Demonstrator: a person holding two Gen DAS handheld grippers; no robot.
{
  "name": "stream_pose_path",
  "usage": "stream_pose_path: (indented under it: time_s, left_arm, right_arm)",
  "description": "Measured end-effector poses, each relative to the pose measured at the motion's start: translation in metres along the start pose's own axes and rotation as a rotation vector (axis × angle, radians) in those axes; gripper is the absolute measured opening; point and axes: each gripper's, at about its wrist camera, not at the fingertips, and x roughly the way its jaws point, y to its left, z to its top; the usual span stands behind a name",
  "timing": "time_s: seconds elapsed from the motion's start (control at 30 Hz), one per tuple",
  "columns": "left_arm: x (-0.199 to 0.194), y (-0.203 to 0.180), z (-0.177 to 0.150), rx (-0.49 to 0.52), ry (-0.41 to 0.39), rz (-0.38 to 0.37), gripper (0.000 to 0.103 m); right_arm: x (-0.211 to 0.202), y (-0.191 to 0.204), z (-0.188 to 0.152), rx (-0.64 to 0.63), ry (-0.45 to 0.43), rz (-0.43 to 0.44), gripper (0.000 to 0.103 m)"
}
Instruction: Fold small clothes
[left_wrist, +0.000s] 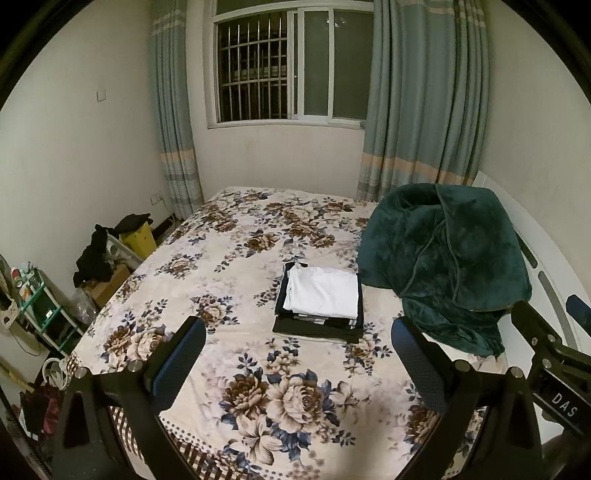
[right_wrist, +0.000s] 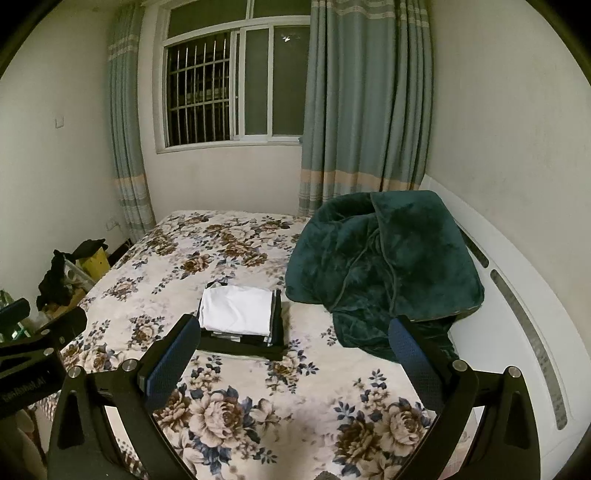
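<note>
A neat stack of folded clothes (left_wrist: 319, 306) lies in the middle of the floral bed sheet (left_wrist: 236, 258), dark garments below and a folded white garment (left_wrist: 325, 291) on top. The stack also shows in the right wrist view (right_wrist: 240, 321). My left gripper (left_wrist: 298, 354) is open and empty, held above the near part of the bed, short of the stack. My right gripper (right_wrist: 295, 350) is open and empty too, hovering beside the left one; its body shows at the right edge of the left wrist view (left_wrist: 554, 354).
A crumpled dark green blanket (left_wrist: 447, 258) is piled at the right of the bed against the white headboard (right_wrist: 517, 295). Boxes, dark clothes (left_wrist: 96, 254) and a green rack (left_wrist: 44, 314) crowd the floor left of the bed. Window and curtains stand behind.
</note>
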Motion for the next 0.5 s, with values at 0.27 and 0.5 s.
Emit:
stream_pose_path:
  time_s: [0.27, 0.5]
  left_arm:
    - [-0.007, 0.003, -0.002, -0.004, -0.001, 0.008, 0.103]
    - [-0.012, 0.005, -0.005, -0.009, -0.005, 0.018, 0.103]
  right_arm:
    - [-0.004, 0.007, -0.002, -0.005, 0.000, 0.008, 0.103]
    - [-0.005, 0.008, -0.004, -0.003, 0.001, 0.009, 0.103]
